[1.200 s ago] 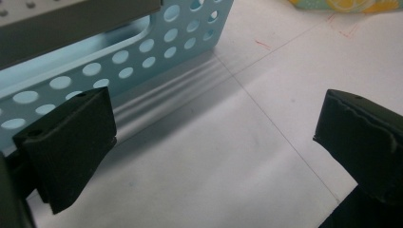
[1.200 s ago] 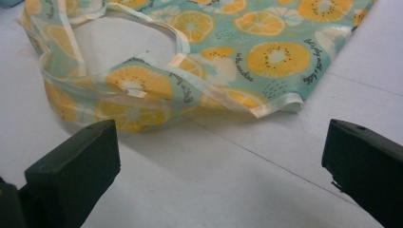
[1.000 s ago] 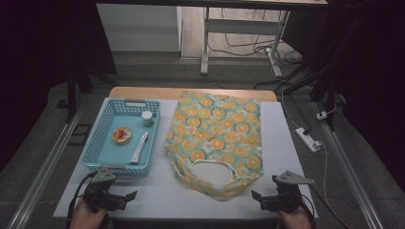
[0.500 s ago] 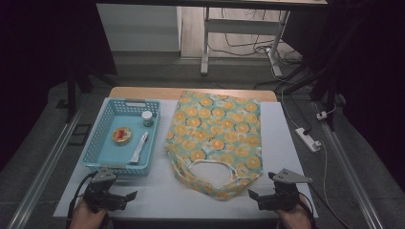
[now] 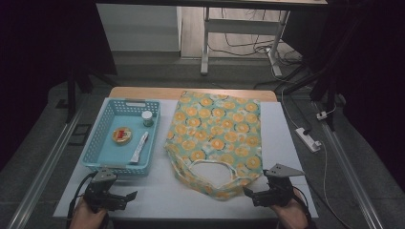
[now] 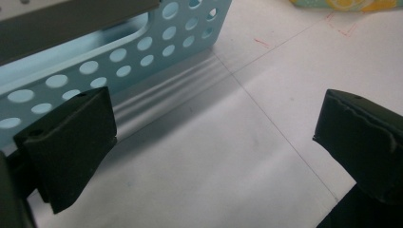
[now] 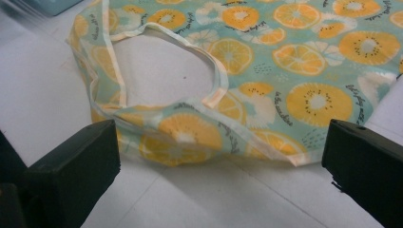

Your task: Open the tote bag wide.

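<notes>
A fruit-print cloth bag point(image 5: 217, 138) lies flat in the middle of the white table, its handle loop point(image 5: 212, 168) toward me. In the right gripper view the bag point(image 7: 266, 80) lies just beyond the jaws. My right gripper point(image 5: 250, 194) rests open at the front right, close to the bag's near corner, holding nothing. My left gripper point(image 5: 129, 196) rests open at the front left, just in front of the light blue basket point(image 5: 101, 164). The basket wall point(image 6: 142, 52) with round holes stands close ahead in the left gripper view.
Inside the basket lie a small white jar point(image 5: 147, 118), a round tin with a red label point(image 5: 122, 135) and a white tube point(image 5: 139, 147). A power strip point(image 5: 308, 139) lies on the floor right of the table. A metal rail point(image 5: 43, 171) runs along the left.
My right gripper has edged a little left toward the bag's near corner. The left gripper has stayed where it was.
</notes>
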{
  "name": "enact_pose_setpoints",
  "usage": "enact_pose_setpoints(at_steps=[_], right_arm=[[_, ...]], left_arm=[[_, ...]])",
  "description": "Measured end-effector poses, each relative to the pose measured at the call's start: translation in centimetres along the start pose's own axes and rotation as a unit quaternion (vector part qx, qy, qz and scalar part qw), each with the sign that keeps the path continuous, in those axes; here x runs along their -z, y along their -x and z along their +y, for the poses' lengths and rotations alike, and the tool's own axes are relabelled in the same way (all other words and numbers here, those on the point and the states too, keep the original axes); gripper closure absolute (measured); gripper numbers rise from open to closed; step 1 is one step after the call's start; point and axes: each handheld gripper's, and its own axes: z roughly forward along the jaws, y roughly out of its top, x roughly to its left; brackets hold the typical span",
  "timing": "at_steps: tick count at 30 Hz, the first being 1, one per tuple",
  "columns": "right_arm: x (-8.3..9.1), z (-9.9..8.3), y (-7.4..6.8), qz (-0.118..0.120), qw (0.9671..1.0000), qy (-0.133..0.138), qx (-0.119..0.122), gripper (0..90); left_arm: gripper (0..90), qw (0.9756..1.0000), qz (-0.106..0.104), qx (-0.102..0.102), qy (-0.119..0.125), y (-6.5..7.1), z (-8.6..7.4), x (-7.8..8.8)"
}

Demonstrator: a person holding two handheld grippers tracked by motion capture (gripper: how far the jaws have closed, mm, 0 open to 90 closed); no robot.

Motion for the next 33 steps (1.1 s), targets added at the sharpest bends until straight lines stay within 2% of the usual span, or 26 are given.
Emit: enact_pose_setpoints(at_steps=[7,16,27,33], right_arm=[[-0.9,1.5,-0.7,0.008,0.9998,-0.012,0.014,0.0],[-2.5,3.6,-1.1,0.024,0.9993,-0.023,0.015,0.0],[-6.1,5.8,-2.9,0.051,0.9974,-0.046,0.025,0.0],[-8.5,7.0,-4.0,0.064,0.9955,-0.059,0.038,0.0]], left_arm=[[0.1,1.0000,0.000,0.000,0.000,0.0,0.0,0.0],[0.2,1.0000,0.000,0.000,0.000,0.0,0.0,0.0],[0.3,1.0000,0.001,0.000,-0.001,0.0,0.0,0.0],[0.3,1.0000,0.000,0.000,-0.001,0.0,0.0,0.0]])
